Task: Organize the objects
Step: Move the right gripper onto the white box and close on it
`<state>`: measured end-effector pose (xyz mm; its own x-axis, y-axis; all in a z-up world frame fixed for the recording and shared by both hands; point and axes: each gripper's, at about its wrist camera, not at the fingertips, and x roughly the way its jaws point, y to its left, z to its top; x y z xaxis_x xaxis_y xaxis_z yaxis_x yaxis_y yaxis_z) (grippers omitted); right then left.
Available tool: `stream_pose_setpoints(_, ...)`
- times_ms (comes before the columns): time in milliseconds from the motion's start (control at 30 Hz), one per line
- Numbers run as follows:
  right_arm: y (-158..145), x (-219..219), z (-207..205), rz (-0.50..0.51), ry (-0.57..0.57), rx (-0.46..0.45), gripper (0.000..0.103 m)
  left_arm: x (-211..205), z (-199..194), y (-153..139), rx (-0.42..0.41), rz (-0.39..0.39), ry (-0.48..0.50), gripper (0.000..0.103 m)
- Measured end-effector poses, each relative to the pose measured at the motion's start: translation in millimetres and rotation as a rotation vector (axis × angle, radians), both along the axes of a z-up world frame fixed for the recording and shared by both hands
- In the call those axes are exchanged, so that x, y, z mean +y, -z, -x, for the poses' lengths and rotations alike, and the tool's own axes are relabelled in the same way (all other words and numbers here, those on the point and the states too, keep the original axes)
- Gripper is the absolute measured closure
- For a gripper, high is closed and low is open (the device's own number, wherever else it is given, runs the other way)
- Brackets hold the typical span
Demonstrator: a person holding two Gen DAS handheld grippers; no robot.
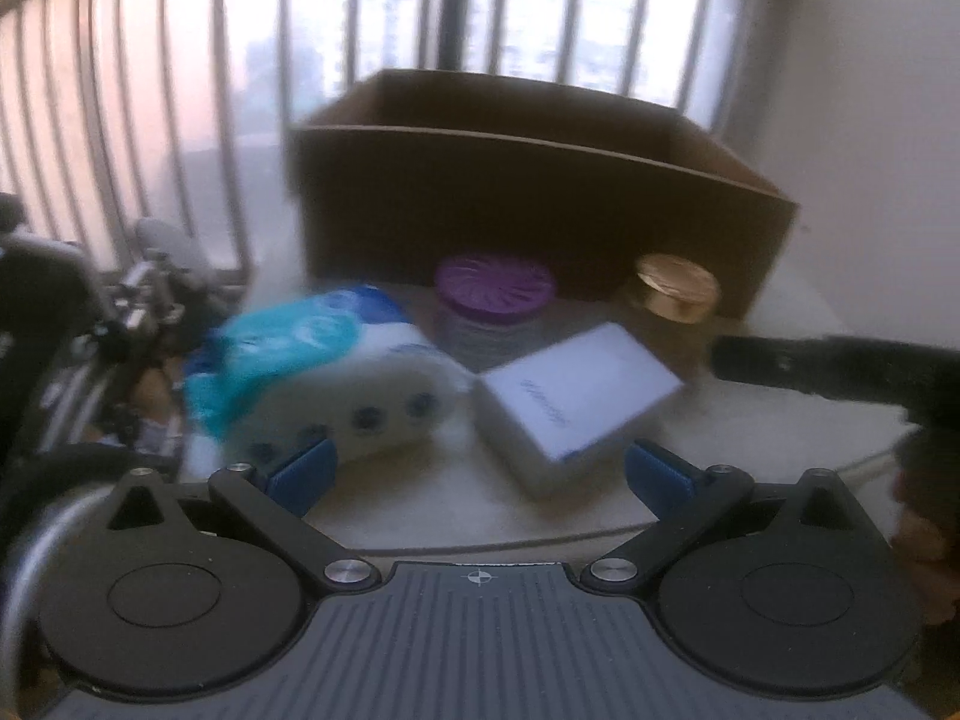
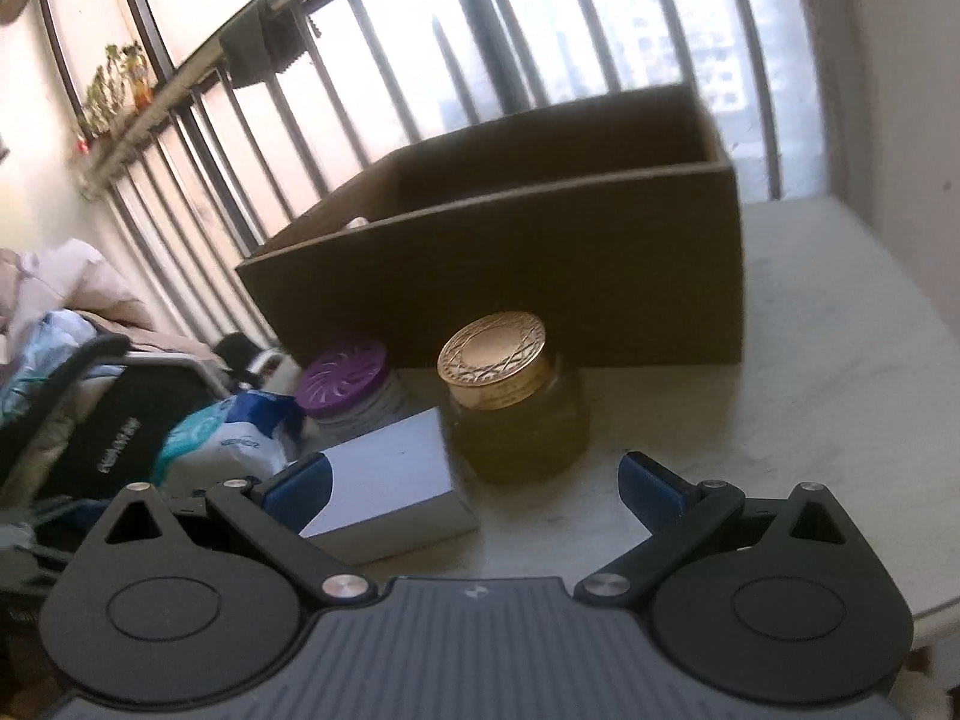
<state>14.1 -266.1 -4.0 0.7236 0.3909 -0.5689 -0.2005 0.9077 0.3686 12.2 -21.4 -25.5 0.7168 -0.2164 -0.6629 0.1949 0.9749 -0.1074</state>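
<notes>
Both tongs wide open, nothing held. Left tongs [image 1: 477,474] face the tissue pack [image 1: 324,372] and the white box [image 1: 576,402]. White box lies flat on the worktop [image 1: 750,420], long axis diagonal, running from near-left to far-right toward the gold-lid jar [image 1: 669,300]. Tissue pack just left of it, long axis also slanted. Purple-lid jar [image 1: 495,306] upright behind both, in front of the open cardboard box [image 1: 540,204]. Right tongs [image 2: 474,486] point at the gold-lid jar, upright, just beside the white box's far corner.
</notes>
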Motion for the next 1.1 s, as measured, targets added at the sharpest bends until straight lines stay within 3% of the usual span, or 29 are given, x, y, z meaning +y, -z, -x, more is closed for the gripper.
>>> stream_pose_setpoints(300, 19, 5, -20, -0.08, -0.118, 0.052, 0.005, -35, -11, 21, 0.024, -0.027, 0.124, 0.001)
stream_pose_setpoints(500, 26, 5, -35, -0.105, -0.16, 0.074, 0.019, -37, -23, 32, 0.066, -0.021, 0.135, 0.002)
stream_pose_setpoints(1100, 31, 13, -40, -0.148, -0.226, 0.104, 0.034, -44, -33, 41, 0.106, -0.009, 0.208, 0.002)
